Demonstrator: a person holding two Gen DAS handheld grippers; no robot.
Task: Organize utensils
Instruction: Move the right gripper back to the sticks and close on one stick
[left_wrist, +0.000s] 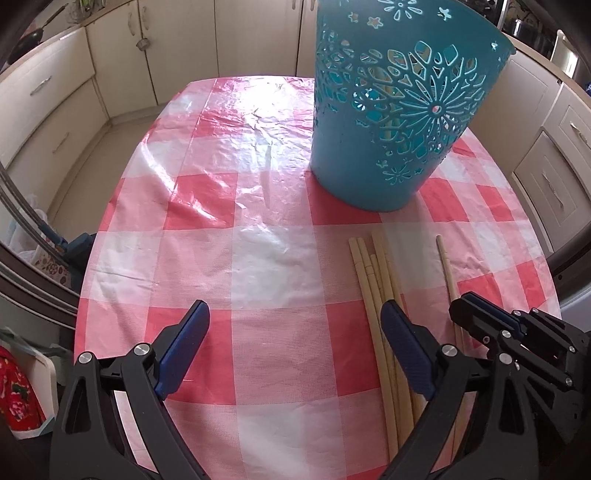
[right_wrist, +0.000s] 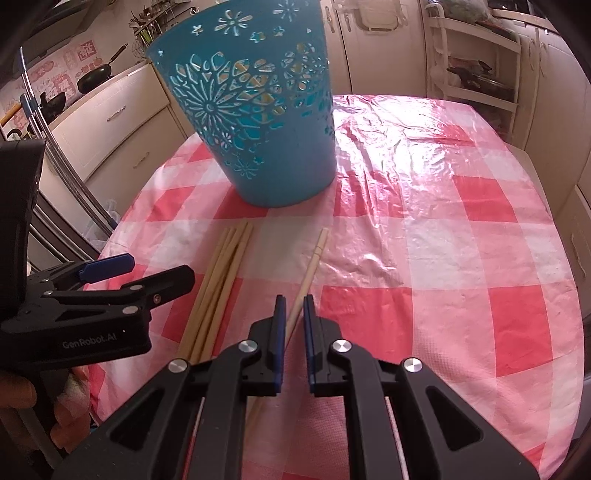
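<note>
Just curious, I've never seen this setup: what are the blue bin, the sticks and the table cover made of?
Blue bin: apparently moulded plastic, matte, with cut-out flower patterns. Sticks: pale chopsticks, likely bamboo or wood, unvarnished-looking. Table cover: thin plastic sheet, glossy and wrinkled, with red-and-white checks.

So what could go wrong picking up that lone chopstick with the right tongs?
The right tongs straddle the single chopstick near one end, so it may pivot or slip once lifted. The glossy plastic tablecloth could snag the fingertips. The left tongs hover near the chopstick bundle and might scatter it.
</note>
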